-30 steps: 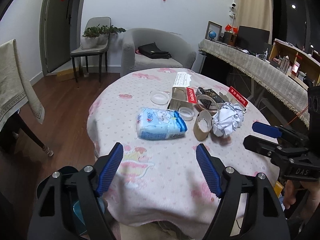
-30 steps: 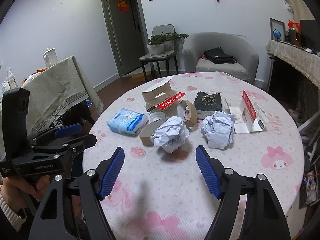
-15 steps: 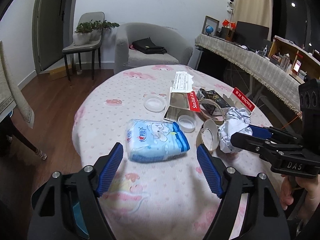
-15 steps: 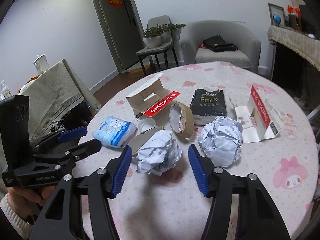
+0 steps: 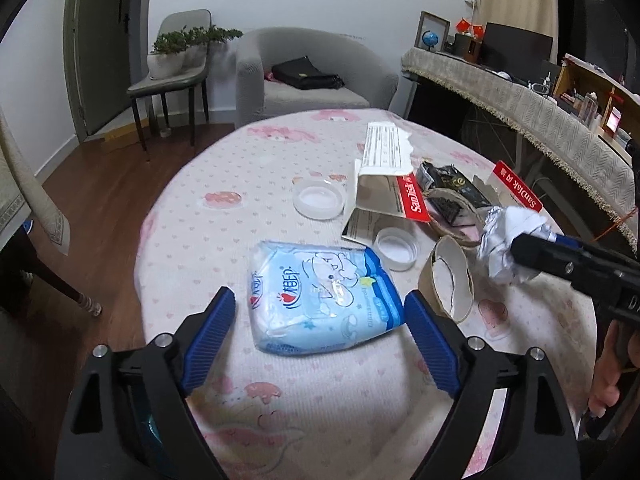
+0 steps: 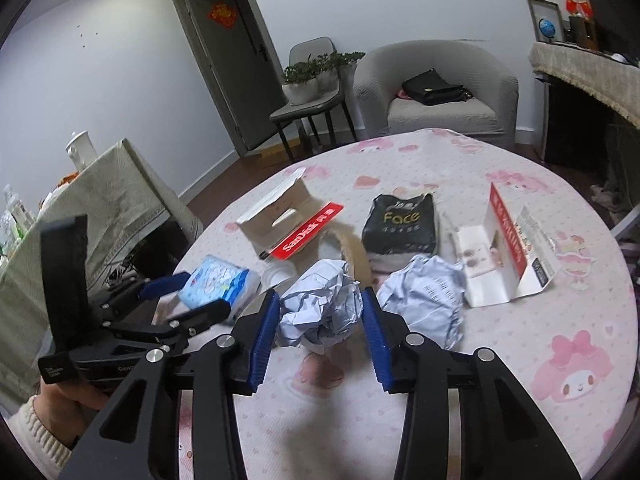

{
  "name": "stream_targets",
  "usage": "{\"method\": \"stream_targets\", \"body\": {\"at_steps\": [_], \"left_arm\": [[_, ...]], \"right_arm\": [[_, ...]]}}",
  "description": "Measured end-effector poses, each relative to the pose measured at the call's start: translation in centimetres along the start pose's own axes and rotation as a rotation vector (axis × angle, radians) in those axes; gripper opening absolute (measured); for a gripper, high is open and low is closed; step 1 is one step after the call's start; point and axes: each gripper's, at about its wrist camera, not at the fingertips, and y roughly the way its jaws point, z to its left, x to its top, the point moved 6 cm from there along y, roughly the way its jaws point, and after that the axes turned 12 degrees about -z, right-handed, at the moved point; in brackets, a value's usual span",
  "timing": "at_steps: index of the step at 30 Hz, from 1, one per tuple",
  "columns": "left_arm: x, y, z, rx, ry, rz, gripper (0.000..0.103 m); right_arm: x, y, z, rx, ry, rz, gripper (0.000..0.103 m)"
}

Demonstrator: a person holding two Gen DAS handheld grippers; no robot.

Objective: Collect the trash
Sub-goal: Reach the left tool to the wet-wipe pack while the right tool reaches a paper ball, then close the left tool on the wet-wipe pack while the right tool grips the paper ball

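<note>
Crumpled white paper, wadded into a rough ball [image 6: 320, 312], sits between the ribbed blue pads of the right gripper [image 6: 320, 320], whose jaws are drawn in close on both sides of it; the pads look to be touching the creased surface, though a firm pinch cannot be told. A second crumpled paper ball [image 6: 424, 304] lies just to its right on the quilted pink tablecloth [image 6: 520, 360] printed with cartoon rabbits. Beyond them lie a glossy black "Face" pouch [image 6: 400, 224], a torn SanDisk cardboard box [image 6: 292, 216] with a red strip, and another opened red and white card package [image 6: 508, 248] at far right. The left gripper [image 5: 318, 328] hangs spread wide, its blue pads on either side of a soft pale blue plastic tissue pack [image 5: 320, 296] lying flat on the cloth, not touching it. Right of that pack a brown cardboard tape ring [image 5: 448, 280] stands on edge, with two round translucent plastic lids [image 5: 320, 200] farther back
</note>
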Motion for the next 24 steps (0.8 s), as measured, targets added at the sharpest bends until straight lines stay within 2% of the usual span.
{"method": "stream_targets", "body": {"at_steps": [15,17,19,21,24], "left_arm": [[0.3,1.0,-0.2,0.025,0.011,0.018,0.094],[0.4,1.1,-0.2,0.027,0.016,0.016,0.093],[0.3,1.1,-0.3,0.036,0.041,0.011,0.085],[0.2,1.0,-0.5,0.035,0.059,0.008,0.083],[0.3,0.5,-0.2,0.016,0.038,-0.002,0.079]], "right_arm": [[0.5,0.6,0.1,0.007,0.008,-0.004,0.043],[0.5,0.7,0.2,0.006,0.004,-0.002,0.043],[0.6,0.6,0.4,0.004,0.002,-0.006,0.043],[0.8,0.4,0.7,0.005,0.000,-0.014,0.043],[1.1,0.3,1.2,0.007,-0.012,-0.022,0.043]]}}
